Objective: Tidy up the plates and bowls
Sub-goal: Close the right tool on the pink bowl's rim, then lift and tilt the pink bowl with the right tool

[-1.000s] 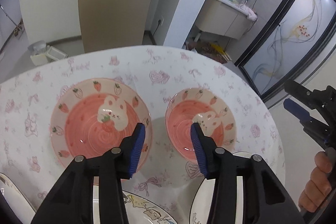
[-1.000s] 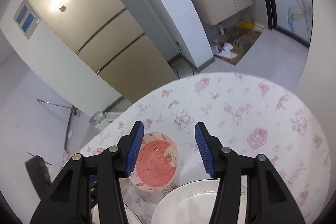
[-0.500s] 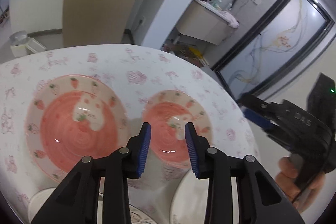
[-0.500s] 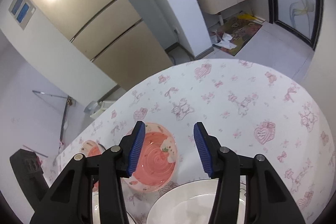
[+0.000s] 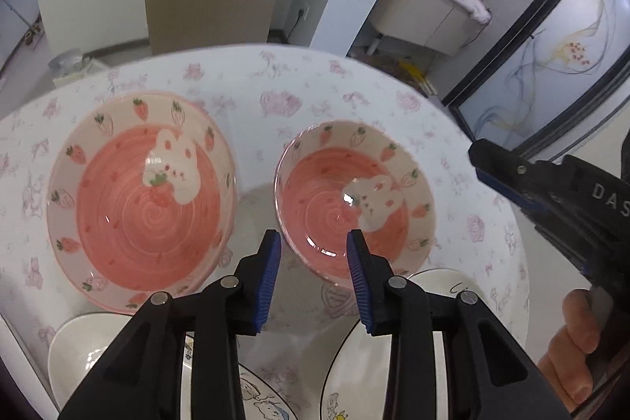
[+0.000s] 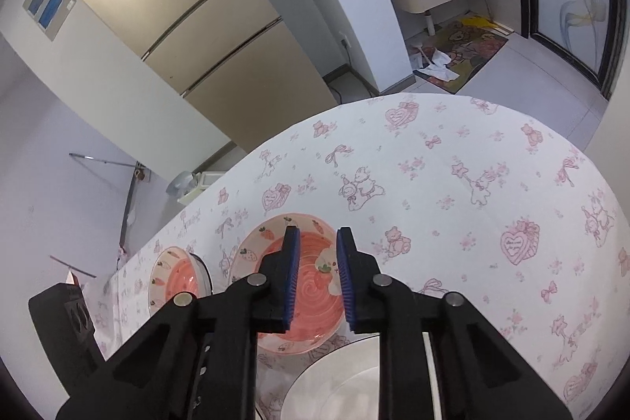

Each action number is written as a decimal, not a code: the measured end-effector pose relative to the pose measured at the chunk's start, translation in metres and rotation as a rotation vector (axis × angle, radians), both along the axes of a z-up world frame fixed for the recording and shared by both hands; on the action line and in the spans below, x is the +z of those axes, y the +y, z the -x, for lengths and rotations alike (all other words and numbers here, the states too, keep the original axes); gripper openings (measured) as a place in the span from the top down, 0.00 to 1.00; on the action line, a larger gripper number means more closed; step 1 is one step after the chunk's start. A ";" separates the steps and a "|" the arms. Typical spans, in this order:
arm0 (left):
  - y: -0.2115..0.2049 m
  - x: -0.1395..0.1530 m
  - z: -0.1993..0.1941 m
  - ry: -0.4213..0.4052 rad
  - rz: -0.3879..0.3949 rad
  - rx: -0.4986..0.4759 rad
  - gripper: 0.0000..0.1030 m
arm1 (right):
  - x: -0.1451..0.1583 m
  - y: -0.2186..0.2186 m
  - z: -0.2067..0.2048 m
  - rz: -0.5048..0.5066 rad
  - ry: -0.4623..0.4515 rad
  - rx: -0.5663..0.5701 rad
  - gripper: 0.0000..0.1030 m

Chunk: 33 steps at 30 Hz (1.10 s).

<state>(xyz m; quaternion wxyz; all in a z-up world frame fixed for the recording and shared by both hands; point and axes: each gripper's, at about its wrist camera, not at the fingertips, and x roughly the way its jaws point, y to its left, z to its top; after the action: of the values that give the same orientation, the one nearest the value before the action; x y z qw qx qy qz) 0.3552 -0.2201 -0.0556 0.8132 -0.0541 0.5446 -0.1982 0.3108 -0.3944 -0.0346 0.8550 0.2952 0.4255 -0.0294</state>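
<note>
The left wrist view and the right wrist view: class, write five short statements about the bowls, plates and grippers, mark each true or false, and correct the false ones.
1. Two pink strawberry bowls stand side by side on the tablecloth. True: the larger pink bowl sits left of the smaller pink bowl in the left wrist view.
2. The smaller pink bowl is stacked inside the larger one. False: they stand apart, with cloth between them.
3. The left gripper grips a white plate. False: its fingers hold nothing; the smaller bowl's near rim shows between them.
4. The right gripper has its jaws closing with nothing held. True.
5. White plates lie nearer the cameras than the pink bowls. True, such as the white plate.
</note>
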 end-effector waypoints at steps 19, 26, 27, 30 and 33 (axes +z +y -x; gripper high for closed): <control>-0.014 -0.016 0.003 -0.046 -0.043 0.073 0.65 | -0.046 0.016 -0.022 0.056 0.220 0.105 0.78; -0.022 -0.018 0.004 -0.087 -0.103 0.063 0.65 | -0.067 0.020 -0.029 0.016 0.270 0.144 0.77; -0.024 -0.019 0.004 -0.090 -0.113 0.060 0.65 | -0.070 0.020 -0.029 0.012 0.278 0.143 0.77; -0.026 -0.020 0.003 -0.088 -0.123 0.054 0.65 | -0.080 0.018 -0.031 -0.047 0.298 0.133 0.77; -0.025 -0.020 0.003 -0.086 -0.120 0.055 0.65 | -0.087 0.017 -0.034 -0.092 0.302 0.138 0.77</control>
<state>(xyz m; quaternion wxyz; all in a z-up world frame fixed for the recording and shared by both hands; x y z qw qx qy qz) 0.3518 -0.2450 -0.0755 0.8428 -0.0116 0.5183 -0.1447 0.3447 -0.3771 -0.1221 0.7668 0.2963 0.5693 0.0050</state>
